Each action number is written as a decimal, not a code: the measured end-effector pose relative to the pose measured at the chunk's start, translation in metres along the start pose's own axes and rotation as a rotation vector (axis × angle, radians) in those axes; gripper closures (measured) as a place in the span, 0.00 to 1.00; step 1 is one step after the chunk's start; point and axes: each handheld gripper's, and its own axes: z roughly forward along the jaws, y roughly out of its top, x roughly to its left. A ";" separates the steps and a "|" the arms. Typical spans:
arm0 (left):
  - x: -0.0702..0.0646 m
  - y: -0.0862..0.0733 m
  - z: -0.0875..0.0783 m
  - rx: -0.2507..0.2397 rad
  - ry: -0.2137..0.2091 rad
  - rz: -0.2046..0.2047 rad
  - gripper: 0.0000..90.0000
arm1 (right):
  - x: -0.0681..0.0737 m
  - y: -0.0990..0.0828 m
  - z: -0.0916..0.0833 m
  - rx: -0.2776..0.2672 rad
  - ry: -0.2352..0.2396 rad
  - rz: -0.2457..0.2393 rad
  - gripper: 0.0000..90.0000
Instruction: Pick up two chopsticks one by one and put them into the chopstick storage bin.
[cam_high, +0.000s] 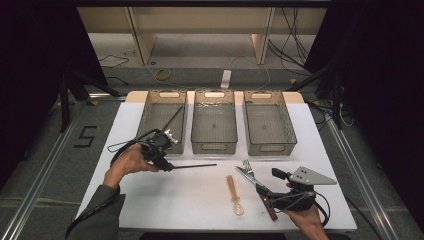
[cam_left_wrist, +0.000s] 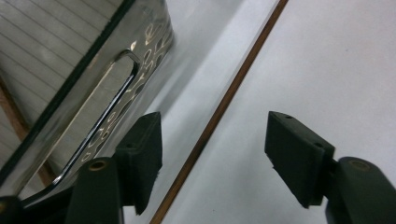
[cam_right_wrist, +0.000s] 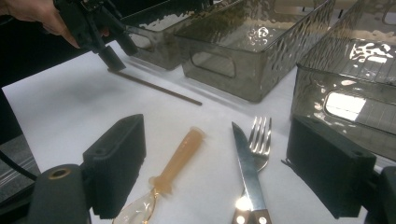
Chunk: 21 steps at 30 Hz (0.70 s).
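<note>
From my remote station I note: the thin brown chopstick (cam_left_wrist: 219, 109) runs off both frame edges; the steel knife's wooden handle (cam_right_wrist: 249, 218) is cut off below.

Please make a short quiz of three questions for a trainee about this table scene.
1. True or false: the left tongs are open, with the brown chopstick between the jaws.
2. How many bins stand in the row: A two, B three, C four?
3. Which two items lie beside the translucent spoon, in front of the right tongs?

Key: 1 true; 2 B; 3 the knife and the fork.
</note>
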 end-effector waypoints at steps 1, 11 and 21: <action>0.000 0.000 0.001 0.008 -0.001 0.004 0.42 | 0.000 0.000 0.000 0.001 -0.001 -0.001 0.23; -0.002 0.003 0.017 0.045 0.005 0.017 0.56 | 0.000 0.000 0.000 0.000 0.001 -0.005 0.23; 0.000 0.002 0.022 0.069 0.003 0.029 0.65 | 0.000 0.000 0.000 0.000 0.001 -0.003 0.23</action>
